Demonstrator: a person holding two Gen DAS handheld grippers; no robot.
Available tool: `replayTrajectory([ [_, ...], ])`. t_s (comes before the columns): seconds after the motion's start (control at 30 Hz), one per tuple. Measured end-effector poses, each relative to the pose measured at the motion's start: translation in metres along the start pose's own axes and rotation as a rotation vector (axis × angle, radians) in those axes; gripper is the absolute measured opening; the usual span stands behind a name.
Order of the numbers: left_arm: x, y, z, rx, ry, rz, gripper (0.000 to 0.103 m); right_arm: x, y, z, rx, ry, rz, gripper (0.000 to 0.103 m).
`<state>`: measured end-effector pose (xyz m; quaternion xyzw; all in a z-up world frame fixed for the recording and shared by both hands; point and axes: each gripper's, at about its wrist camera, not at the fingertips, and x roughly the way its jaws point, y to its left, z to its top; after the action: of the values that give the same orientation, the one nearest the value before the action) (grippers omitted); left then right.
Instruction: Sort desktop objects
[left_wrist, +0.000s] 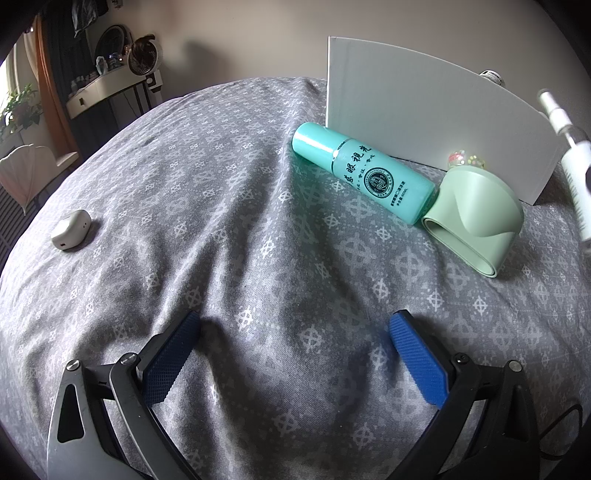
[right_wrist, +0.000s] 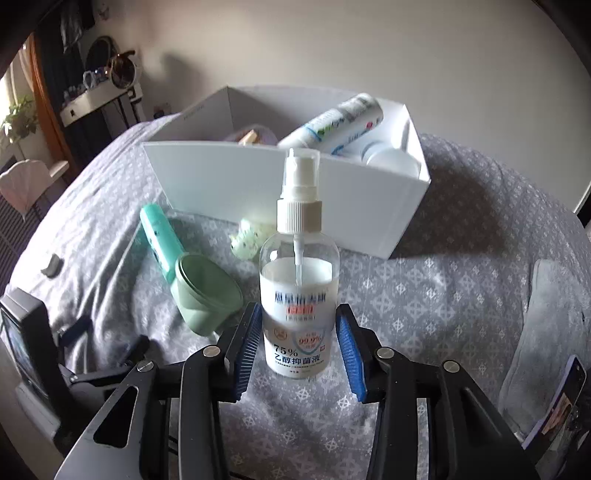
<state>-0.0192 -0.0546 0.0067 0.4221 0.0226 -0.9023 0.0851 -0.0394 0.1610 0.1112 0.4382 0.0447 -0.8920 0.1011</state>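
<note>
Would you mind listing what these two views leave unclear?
- Left wrist view: white box contents, hidden by its front wall.
- Left wrist view: spray bottle, blurred and cut by the right edge.
- Right wrist view: small pale item beside the box, too blurred to identify.
- Right wrist view: phone, cut by the edge.
</note>
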Motion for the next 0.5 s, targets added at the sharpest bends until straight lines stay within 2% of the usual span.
replayTrajectory([
  [0.13,0.000,0.000,0.000,0.000,0.000,0.000,0.103,-0.027,0.000,0.031,0.042,-0.089,0.009,0.036],
  [0.17,0.000,0.000,0.000,0.000,0.000,0.000,0.103,-0.031,0.000,0.044,0.050,-0.116,0.010,0.032],
  [0.23,0.000,0.000,0.000,0.000,0.000,0.000,0.103,-0.040,0.001,0.069,0.070,-0.158,0.012,0.009],
  [0.4,0.000,0.000,0.000,0.000,0.000,0.000,0.103,-0.043,0.009,0.137,0.070,-0.215,-0.002,0.009],
  [0.5,0.000,0.000,0.000,0.000,0.000,0.000,0.103,-0.042,0.019,0.161,0.076,-0.250,-0.010,0.009],
])
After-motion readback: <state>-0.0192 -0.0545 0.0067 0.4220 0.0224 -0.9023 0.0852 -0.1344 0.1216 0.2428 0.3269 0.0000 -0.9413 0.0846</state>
